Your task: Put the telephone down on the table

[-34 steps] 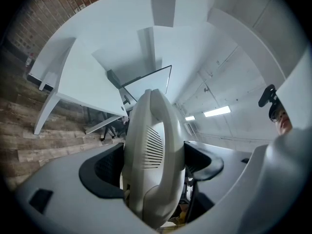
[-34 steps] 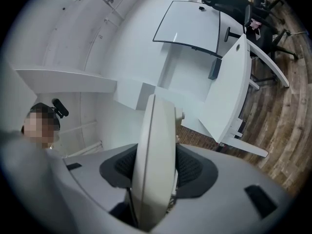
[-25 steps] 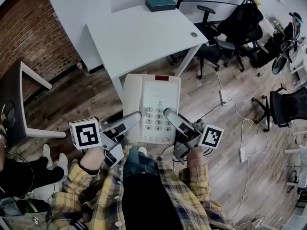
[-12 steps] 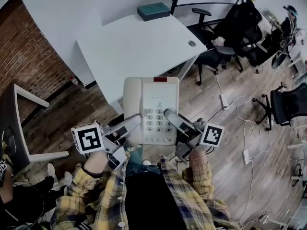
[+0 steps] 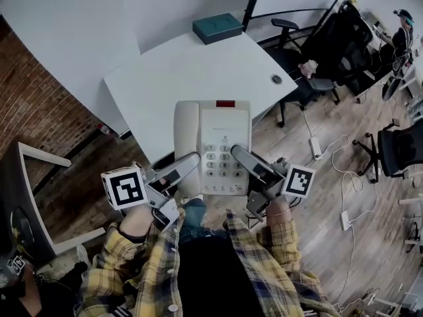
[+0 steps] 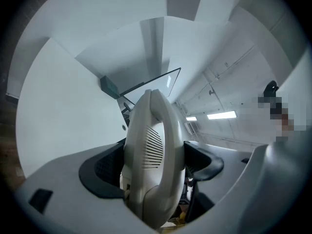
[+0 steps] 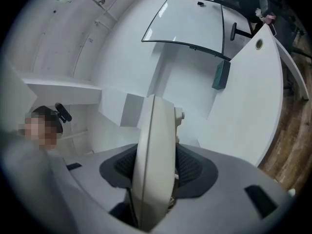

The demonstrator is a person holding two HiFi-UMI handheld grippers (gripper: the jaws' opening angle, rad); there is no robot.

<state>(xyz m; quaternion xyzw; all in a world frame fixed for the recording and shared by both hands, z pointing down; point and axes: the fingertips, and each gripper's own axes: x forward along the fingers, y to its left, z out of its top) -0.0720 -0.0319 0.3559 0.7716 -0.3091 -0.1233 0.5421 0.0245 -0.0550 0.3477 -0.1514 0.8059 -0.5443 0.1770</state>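
Holding the cream push-button telephone (image 5: 213,137) aloft over the near edge of the white tabletop (image 5: 165,78), the left gripper (image 5: 188,164) and right gripper (image 5: 239,156) each have jaws clamped on one side. Bring it further in, lower it flat, then release both sides together.

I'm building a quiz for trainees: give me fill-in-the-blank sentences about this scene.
The left gripper and right gripper are both shut on the ____. Its handset lies along its ____ side. The table top is ____. A teal ____ lies at its far edge.
Missing: telephone; left; white; box.
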